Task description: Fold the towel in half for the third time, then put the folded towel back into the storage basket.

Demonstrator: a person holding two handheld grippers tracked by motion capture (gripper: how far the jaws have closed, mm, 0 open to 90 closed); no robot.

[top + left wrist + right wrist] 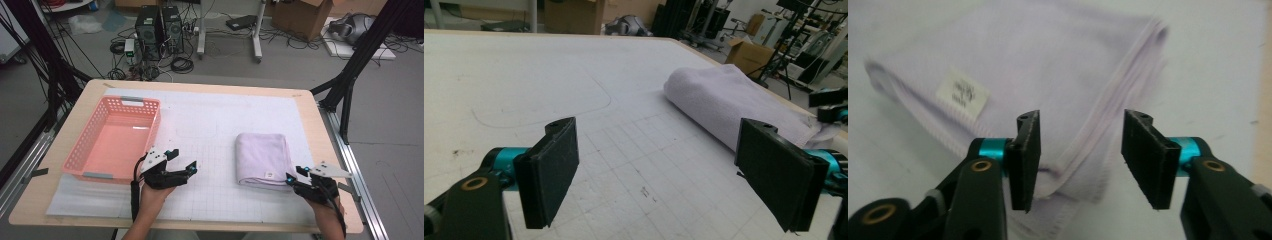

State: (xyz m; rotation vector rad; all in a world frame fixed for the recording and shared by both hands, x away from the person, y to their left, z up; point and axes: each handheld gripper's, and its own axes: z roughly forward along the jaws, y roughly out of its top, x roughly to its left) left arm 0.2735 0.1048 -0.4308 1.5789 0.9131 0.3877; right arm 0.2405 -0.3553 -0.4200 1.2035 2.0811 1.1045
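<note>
— Fingers (1028, 160) on the right gripper (1080, 160) are standing apart with nothing pressed between them; they are hovering just over the near corner of the folded towel (262, 159), as if lining up to pinch its layered hem.

— And the left gripper (181, 161)?

— Its jaws are gaping wide, empty, resting over the bare mat near the table's (320, 145) front edge, just beside the pink basket's (80, 152) near right corner. I'd guess it is waiting clear so the right one can work.

— Where is the towel lying?

— Right half of the table, toward the front edge, well apart from the basket sitting along the left edge.

— Anything the close views are adding?

— The right gripper view is showing the white label (962, 93) and the stacked hems. The left gripper view is giving the towel's rolled fold (724, 100) from the side, which from above is looking flat.
</note>
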